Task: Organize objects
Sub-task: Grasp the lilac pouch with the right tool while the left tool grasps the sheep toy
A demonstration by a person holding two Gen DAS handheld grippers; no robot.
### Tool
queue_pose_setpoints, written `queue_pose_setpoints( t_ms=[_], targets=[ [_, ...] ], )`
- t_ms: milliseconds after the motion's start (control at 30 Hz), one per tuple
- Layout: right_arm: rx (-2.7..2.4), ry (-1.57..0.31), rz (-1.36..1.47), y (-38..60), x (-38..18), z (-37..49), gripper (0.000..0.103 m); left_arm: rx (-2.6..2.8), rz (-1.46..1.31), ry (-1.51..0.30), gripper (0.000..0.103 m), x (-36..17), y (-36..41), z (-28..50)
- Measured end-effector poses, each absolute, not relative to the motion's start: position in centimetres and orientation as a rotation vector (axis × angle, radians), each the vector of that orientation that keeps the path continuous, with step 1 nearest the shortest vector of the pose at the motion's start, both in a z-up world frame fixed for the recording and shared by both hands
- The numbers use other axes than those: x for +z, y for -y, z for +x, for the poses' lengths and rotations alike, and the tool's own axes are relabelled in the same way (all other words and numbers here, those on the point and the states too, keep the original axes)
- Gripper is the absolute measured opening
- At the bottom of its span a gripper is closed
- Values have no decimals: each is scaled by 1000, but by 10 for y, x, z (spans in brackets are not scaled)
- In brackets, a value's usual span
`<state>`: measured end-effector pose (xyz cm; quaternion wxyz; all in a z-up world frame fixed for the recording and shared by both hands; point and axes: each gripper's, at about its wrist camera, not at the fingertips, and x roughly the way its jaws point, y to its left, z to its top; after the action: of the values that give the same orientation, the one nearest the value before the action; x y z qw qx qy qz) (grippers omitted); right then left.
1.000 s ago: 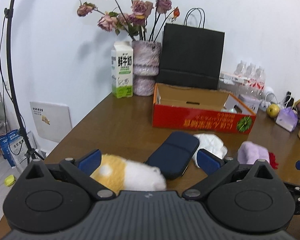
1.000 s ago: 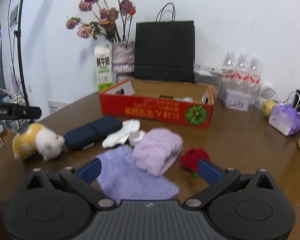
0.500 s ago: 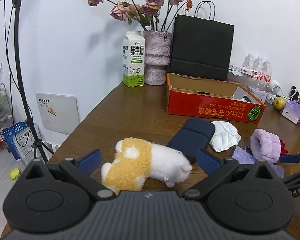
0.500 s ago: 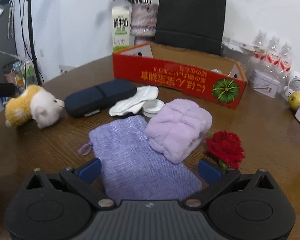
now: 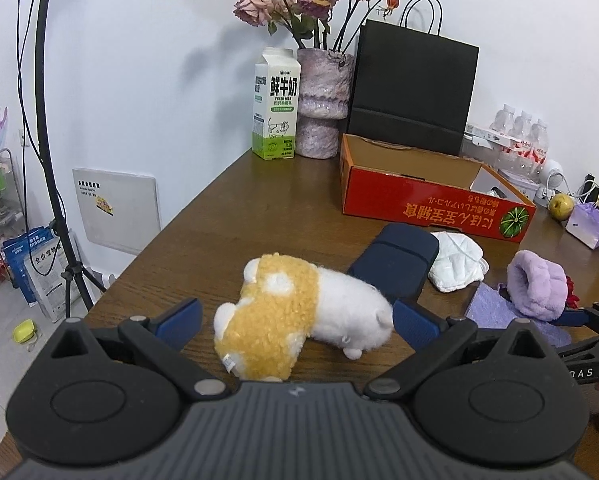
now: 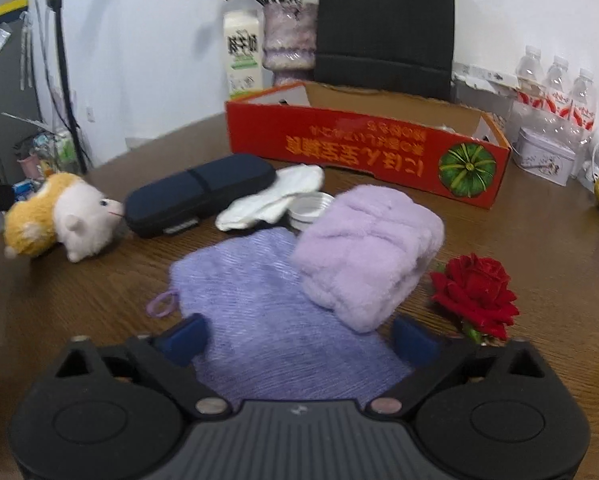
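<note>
The left tool (image 5: 297,318) stands wide, its blue pads either side of the plush hamster (image 5: 299,312) but not pressing it, so it holds nothing yet. The hamster lies on its side on the brown table (image 5: 227,216), directly ahead of that tool and between its fingers; its long axis runs across the gap, orange rump toward the tool's left finger and white head toward the right finger, snout pointing at the dark blue zip case (image 5: 395,260) just beyond. A squeeze here would therefore take the toy end to end rather than across its narrower body, which I judge a softer, less sure hold. The right tool (image 6: 297,338) is closing with its jaws part open; the lilac knitted pouch (image 6: 267,312) lies flat between them, not gripped as far as can be seen. The fluffy lilac bundle (image 6: 367,252) rests partly on the pouch's far right corner, and the red rose (image 6: 475,292) lies just right of that tool. The red cardboard box (image 5: 431,204), the likely destination, sits further back, with the white cloth (image 5: 455,260) between it and the pouch.
</note>
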<state>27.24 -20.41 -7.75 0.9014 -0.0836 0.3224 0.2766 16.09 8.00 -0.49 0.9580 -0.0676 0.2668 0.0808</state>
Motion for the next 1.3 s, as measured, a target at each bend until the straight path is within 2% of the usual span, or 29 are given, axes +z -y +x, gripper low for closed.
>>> queue_pose_setpoints(
  t_ms=[67,100,133,167,633,800,1100,1167,1233,1300],
  targets=[
    [601,-645,-174,203,-75,263,55,163,-138,-546,103,-6,-80,161],
    [617,-636,-176,202,-74,258,45,162,-139,-548,103,-7,-81,162],
    [636,-629,-175,200,-73,253,25,162,-140,-551,103,-8,-81,162],
    [650,-625,-175,198,-73,248,23,161,-142,-554,103,-9,-82,163],
    [525,-411,-198,193,-56,201,22,75,-88,-651,103,-18,-94,199],
    [504,-397,-181,198,-55,201,23,100,-32,-699,103,-30,-101,210],
    [497,-402,-175,200,-54,203,23,32,2,-642,103,-38,-123,212],
    [491,-399,-171,200,-55,202,23,-4,-12,-662,94,-44,-124,212],
    [486,-399,-168,200,-55,201,23,-1,-35,-691,56,-49,-124,212],
    [484,-398,-166,200,-55,201,23,31,-87,-689,55,-52,-124,206]
  ],
)
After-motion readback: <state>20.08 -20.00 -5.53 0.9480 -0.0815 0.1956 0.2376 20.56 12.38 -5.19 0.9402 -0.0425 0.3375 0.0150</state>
